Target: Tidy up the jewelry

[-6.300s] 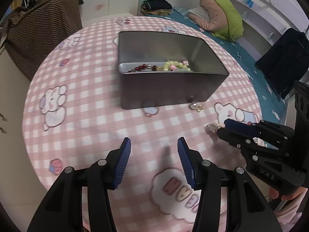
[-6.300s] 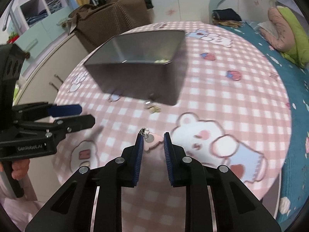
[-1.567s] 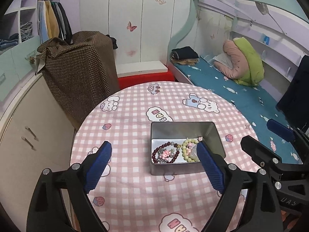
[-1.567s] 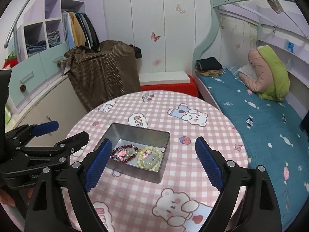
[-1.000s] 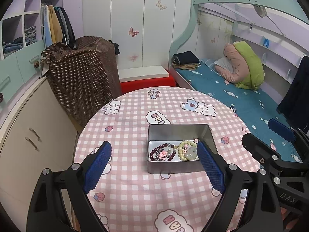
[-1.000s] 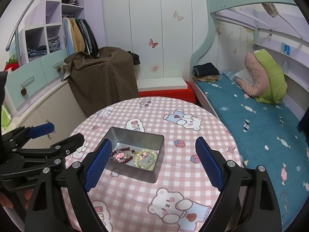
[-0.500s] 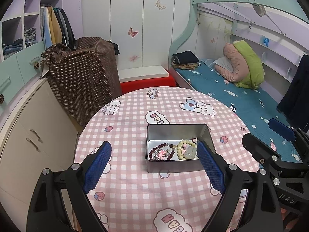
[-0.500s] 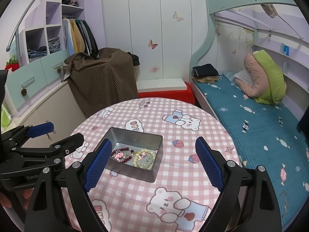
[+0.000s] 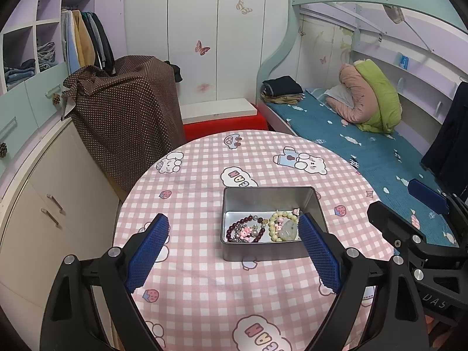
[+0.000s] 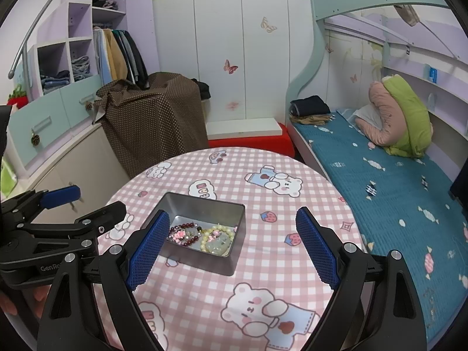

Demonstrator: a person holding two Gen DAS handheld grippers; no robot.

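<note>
Both tools, left (image 9: 232,253) and right (image 10: 232,250), gape wide, empty, over round checked-cloth counter (image 9: 187,289); rectangular metal tin (image 9: 270,253) holds beaded bracelets (image 9: 245,229).

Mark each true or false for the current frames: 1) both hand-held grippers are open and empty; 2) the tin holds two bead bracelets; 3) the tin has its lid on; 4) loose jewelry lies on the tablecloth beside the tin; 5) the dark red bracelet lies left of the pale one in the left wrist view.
1) True. The left hand-held gripper and the right hand-held gripper stand wide open with nothing between the pads.
2) True. The metal tin holds a dark red bead bracelet and a pale green bead bracelet.
3) False. It is open, contents visible.
4) False. No loose pieces show on the pink checked tablecloth.
5) True.
</note>
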